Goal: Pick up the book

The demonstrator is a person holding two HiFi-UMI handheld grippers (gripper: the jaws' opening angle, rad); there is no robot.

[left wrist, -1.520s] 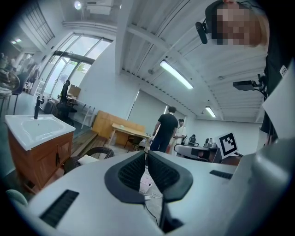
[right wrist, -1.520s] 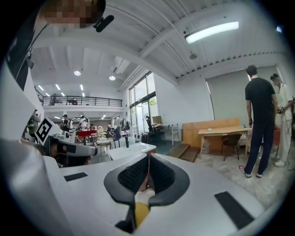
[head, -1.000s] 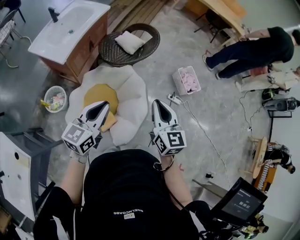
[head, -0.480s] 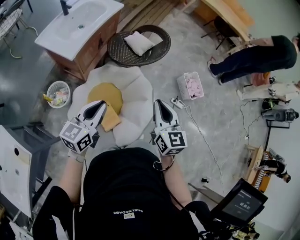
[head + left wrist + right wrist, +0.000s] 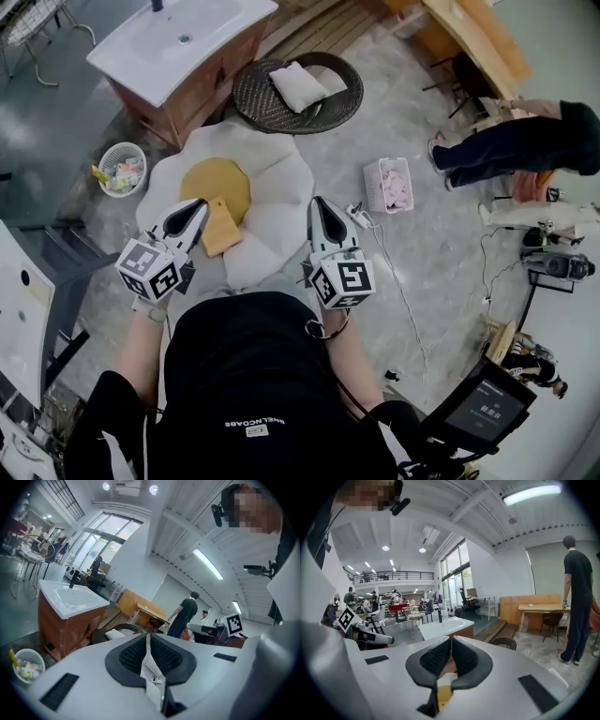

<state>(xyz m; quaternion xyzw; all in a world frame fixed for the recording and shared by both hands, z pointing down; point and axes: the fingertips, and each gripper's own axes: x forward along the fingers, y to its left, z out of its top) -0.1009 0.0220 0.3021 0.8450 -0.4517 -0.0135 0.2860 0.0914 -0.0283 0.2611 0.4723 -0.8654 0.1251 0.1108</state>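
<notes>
The book [image 5: 222,227] is a tan, flat rectangle lying on a white egg-shaped floor cushion [image 5: 277,192], at the edge of its yellow centre [image 5: 214,177]. In the head view my left gripper [image 5: 195,206] hovers just left of the book with its jaws shut and empty. My right gripper [image 5: 319,203] is held over the cushion's right edge, apart from the book, jaws also shut and empty. In the left gripper view the left gripper [image 5: 147,637] shows black pads pressed together. In the right gripper view the right gripper [image 5: 451,641] shows its pads meeting, with a bit of the yellow cushion below.
A wooden cabinet with a white basin [image 5: 183,42] stands at the back left, a round wicker seat with a pillow [image 5: 298,94] behind the cushion. A white wastebasket [image 5: 122,169] sits left, a pink basket [image 5: 389,185] and power strip [image 5: 359,217] right. A person [image 5: 511,142] bends at far right.
Both grippers have come forward toward the cushion, staying shut. The book, half hidden under the left gripper before, now lies exposed just right of its tip.
</notes>
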